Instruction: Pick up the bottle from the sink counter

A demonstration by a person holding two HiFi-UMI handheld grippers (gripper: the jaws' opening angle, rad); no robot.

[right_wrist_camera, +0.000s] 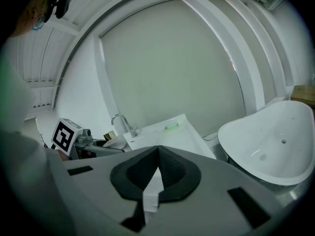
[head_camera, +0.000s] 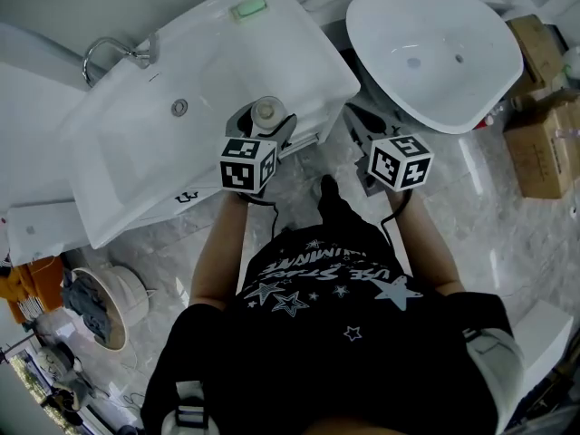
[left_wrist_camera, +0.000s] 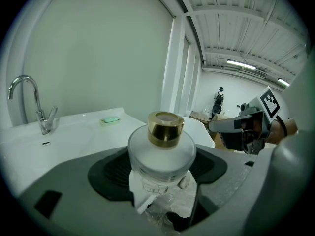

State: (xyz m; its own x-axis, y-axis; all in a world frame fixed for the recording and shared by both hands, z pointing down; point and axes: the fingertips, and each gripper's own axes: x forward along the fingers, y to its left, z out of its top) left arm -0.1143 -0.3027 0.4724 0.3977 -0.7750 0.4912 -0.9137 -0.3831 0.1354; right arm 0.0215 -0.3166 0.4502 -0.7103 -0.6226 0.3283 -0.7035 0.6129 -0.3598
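A frosted white bottle [left_wrist_camera: 161, 156] with a gold cap [left_wrist_camera: 166, 128] stands upright between the jaws of my left gripper [left_wrist_camera: 162, 173], which is shut on it. In the head view the bottle [head_camera: 266, 112] shows from above, held off the front right corner of the white sink counter [head_camera: 299, 62], with the left gripper [head_camera: 263, 127] around it. My right gripper [right_wrist_camera: 156, 177] is shut with nothing in it; in the head view the right gripper [head_camera: 361, 143] hangs over the marble floor between sink and basin. From the right gripper view the bottle [right_wrist_camera: 111, 138] appears small at left.
A chrome faucet [head_camera: 111, 54] and a green soap bar [head_camera: 248, 8] sit on the sink counter. A white freestanding basin [head_camera: 433, 57] stands at right, with cardboard boxes [head_camera: 542, 134] beyond it. A round bin [head_camera: 100, 302] is on the floor at lower left.
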